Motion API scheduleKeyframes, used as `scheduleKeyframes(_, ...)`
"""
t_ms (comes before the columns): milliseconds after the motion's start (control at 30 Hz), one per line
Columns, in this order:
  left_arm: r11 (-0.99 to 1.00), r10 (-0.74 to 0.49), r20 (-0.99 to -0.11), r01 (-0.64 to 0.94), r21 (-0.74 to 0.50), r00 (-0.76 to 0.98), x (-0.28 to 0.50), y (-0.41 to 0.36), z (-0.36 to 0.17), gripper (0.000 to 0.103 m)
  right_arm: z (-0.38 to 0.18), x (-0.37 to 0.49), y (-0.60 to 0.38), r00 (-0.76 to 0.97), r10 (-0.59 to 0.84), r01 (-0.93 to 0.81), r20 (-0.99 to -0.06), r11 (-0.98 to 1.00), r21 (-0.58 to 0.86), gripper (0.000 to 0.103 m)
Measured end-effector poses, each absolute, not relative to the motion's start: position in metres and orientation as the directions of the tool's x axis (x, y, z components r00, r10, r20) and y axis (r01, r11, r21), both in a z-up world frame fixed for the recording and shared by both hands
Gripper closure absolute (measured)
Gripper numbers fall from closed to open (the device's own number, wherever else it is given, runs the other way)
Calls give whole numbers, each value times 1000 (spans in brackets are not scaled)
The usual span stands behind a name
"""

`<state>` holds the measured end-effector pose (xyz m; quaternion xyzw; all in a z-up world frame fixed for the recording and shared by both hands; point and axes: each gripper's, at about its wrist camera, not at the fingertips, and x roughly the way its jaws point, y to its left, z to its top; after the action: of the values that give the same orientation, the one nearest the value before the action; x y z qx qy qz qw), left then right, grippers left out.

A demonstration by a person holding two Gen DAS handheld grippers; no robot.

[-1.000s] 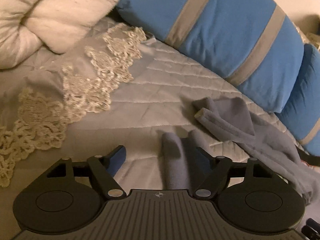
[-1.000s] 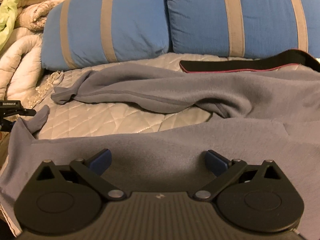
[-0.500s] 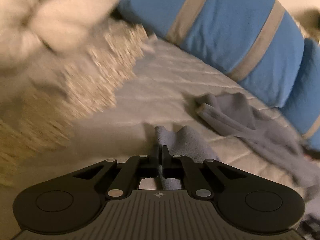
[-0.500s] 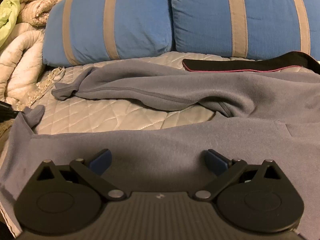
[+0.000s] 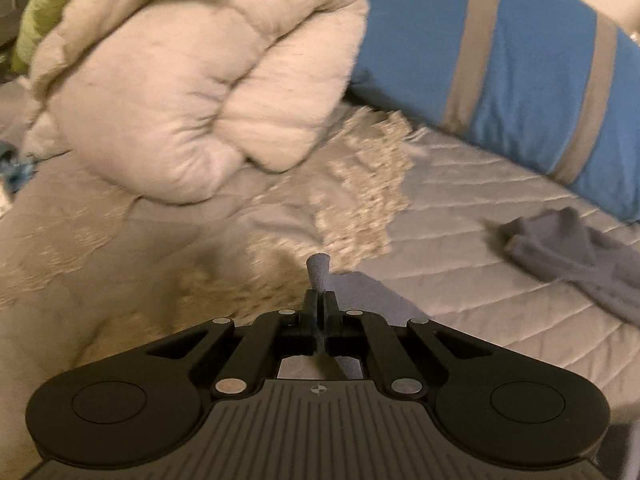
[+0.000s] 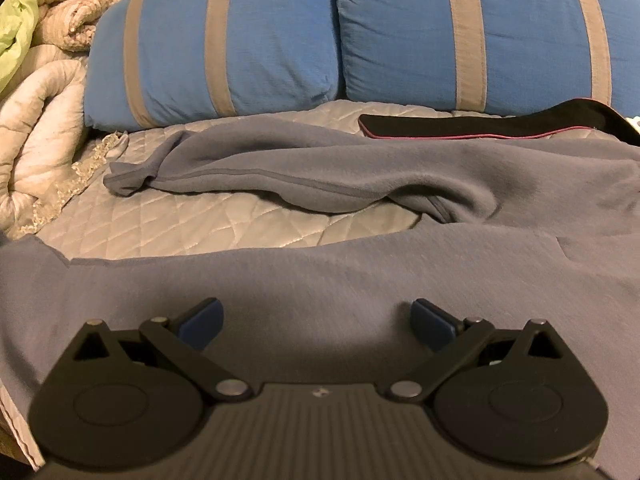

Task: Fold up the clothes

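A grey fleece garment (image 6: 320, 276) lies spread over the quilted bed, one sleeve (image 6: 248, 180) stretched left toward the pillows. My right gripper (image 6: 316, 316) is open, low over the garment's near edge, with nothing between its blue pads. My left gripper (image 5: 319, 302) is shut on a corner of the grey garment (image 5: 318, 274), which sticks up between the jaws. The sleeve's cuff (image 5: 560, 244) lies on the bed at the right of the left wrist view.
Two blue pillows with tan stripes (image 6: 360, 40) stand at the head of the bed. A bundled cream comforter (image 5: 180, 100) lies left, with a lace-edged cover (image 5: 360, 200) beside it. A black strip with red piping (image 6: 480, 124) lies behind the garment.
My left gripper closed on the garment's corner and swung left, lifting it toward the cream comforter. The garment's left edge shifted in the right wrist view. The right gripper stayed open and nearly still.
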<state>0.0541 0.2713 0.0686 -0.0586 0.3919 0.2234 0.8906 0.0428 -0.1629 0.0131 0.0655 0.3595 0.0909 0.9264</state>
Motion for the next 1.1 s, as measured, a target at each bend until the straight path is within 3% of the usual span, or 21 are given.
scheduleKeyframes(233,837,484,-760,-482,258,434,52,273,52,100,16,40,-168,712,205,-96,-672,976,196,0)
scheduleKeyframes(467,728,671,-626,-514,454,397,48,257,63,96,19,38,-168,708,215,-98,-672,973,208,0)
scheduleKeyframes(500,739,659,-621,-519,430,424,46,254,68,91,19,37,-168,707,219,-101,-672,972,210,0)
scheduleKeyframes(633,825,555,-597,-473,309,579,44,230,89,52,18,38,-164,706,218,-114,-674,974,195,0)
scheduleKeyframes(833,955,293,-602,-197,221,743,52,165,92,45,19,35,-159,712,220,-146,-666,975,167,0)
scheduleKeyframes(967,979,160,-603,-46,200,781,59,124,86,34,20,33,-158,721,227,-167,-654,974,154,0)
scheduleKeyframes(1100,987,59,-614,45,153,787,65,99,75,32,18,34,-160,720,229,-167,-655,973,156,0)
